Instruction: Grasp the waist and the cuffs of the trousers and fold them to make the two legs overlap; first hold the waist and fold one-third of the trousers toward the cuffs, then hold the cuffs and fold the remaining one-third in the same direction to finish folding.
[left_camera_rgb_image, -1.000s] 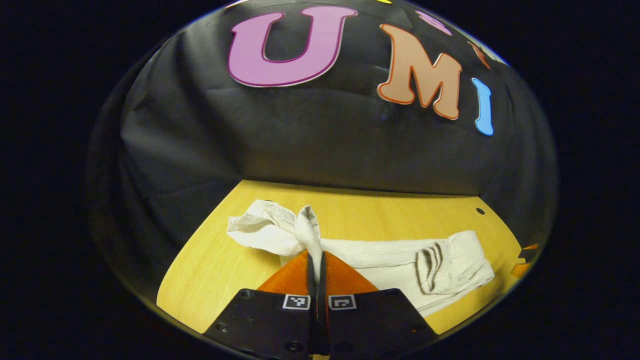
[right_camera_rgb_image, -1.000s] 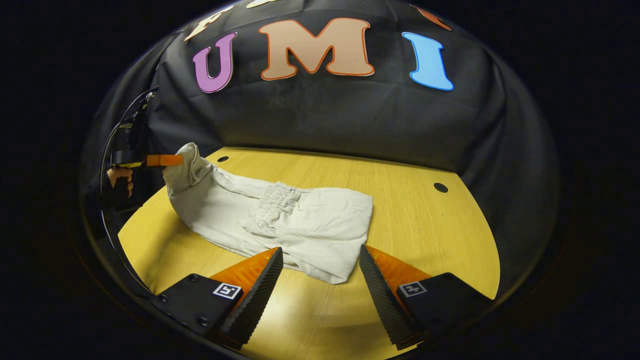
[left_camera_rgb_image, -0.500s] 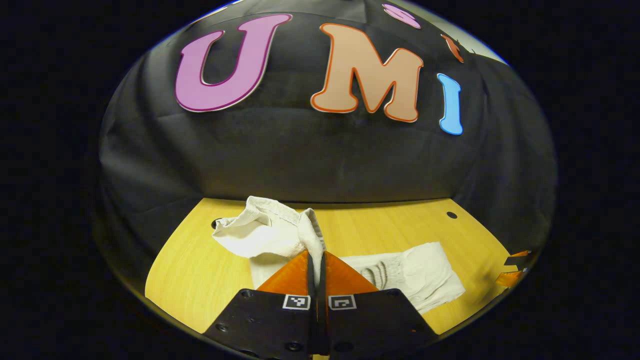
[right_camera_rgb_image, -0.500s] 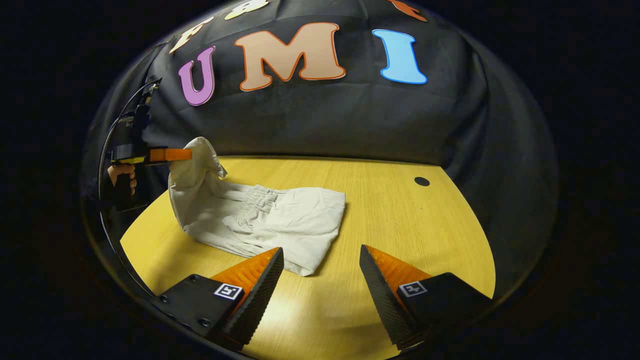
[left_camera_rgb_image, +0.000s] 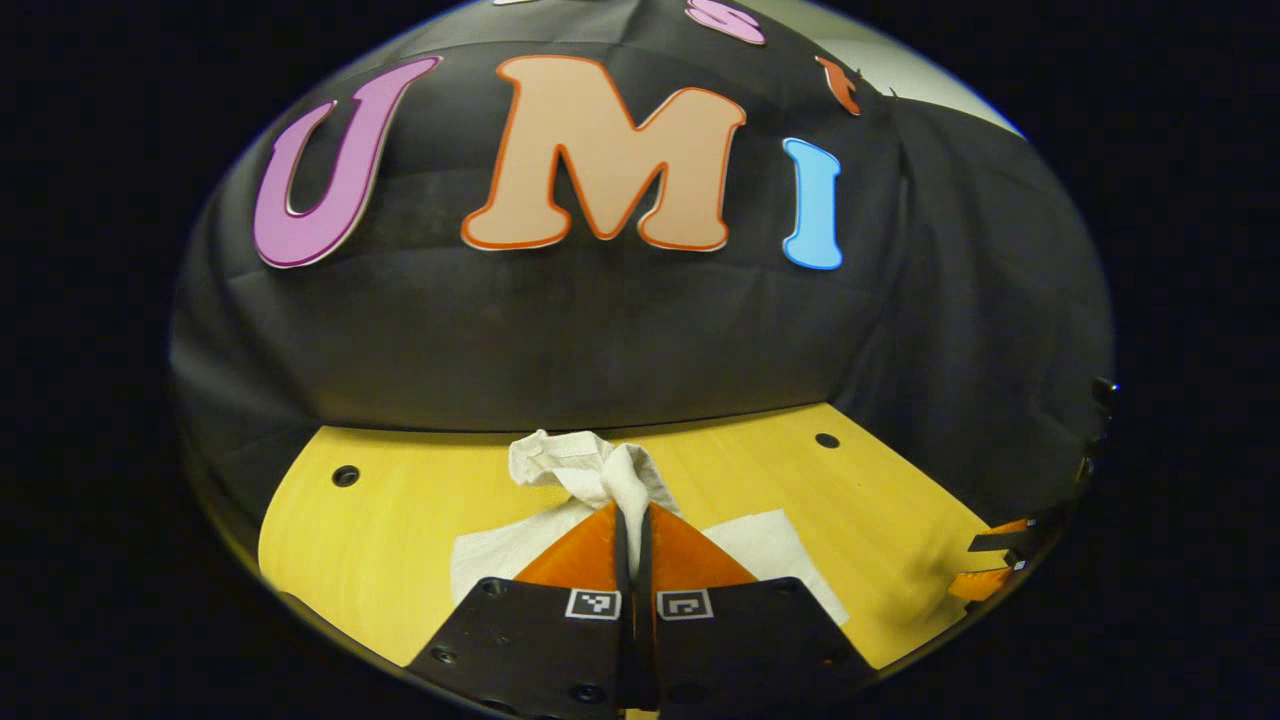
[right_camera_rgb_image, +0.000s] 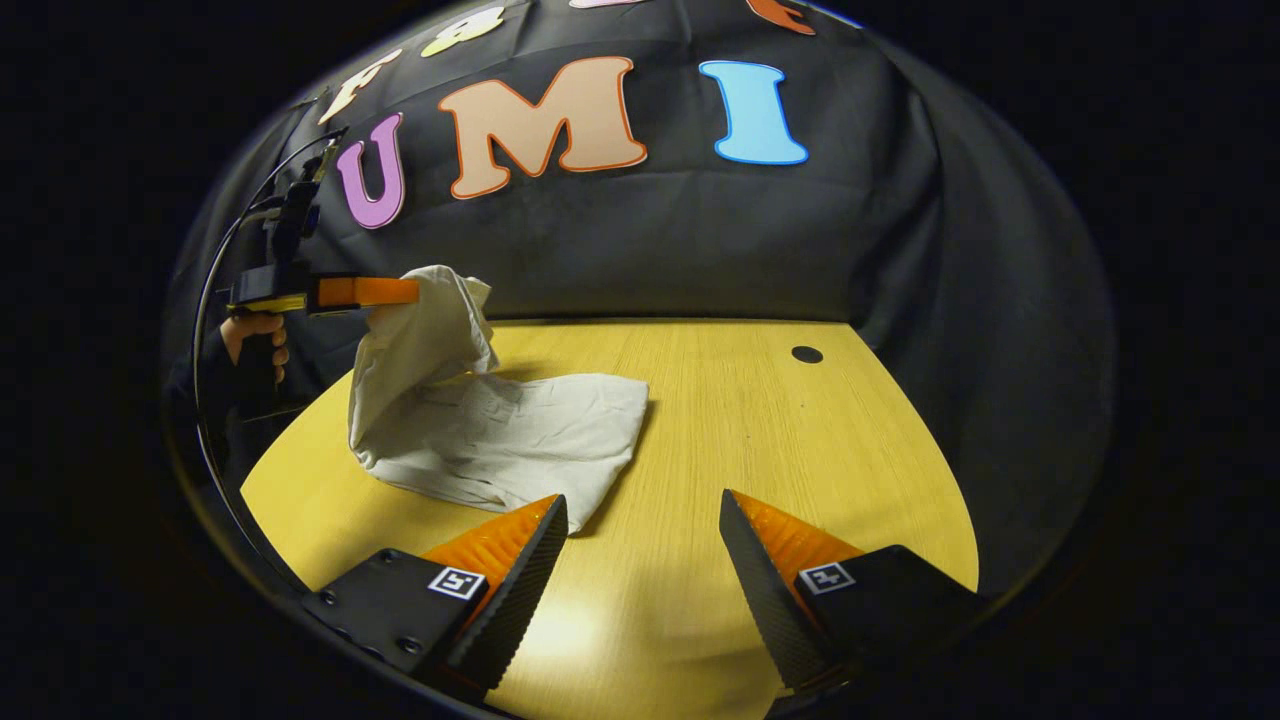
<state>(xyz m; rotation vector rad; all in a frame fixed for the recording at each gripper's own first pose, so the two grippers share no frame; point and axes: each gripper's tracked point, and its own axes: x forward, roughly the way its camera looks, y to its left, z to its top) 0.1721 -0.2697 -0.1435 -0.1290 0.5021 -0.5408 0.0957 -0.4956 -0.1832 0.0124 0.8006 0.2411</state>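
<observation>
Left tongs (left_camera_rgb_image: 633, 515), clenched on the trousers (right_camera_rgb_image: 500, 440), have carried the cuffs farther over; right tongs (right_camera_rgb_image: 640, 545) released.

— What do the two tools look like up close?

— The left gripper (left_camera_rgb_image: 634, 520) and the right gripper (right_camera_rgb_image: 640, 560) each have two wedge-shaped fingers on black plates; every plate carries a small square black-and-white marker and round screws (lower middle of each view).

— And at the left edge of the right gripper view?

— A dark sleeve (right_camera_rgb_image: 205, 375), a thin black cable (right_camera_rgb_image: 215, 290) arching above, and a boxy black body with a yellow strip.
</observation>
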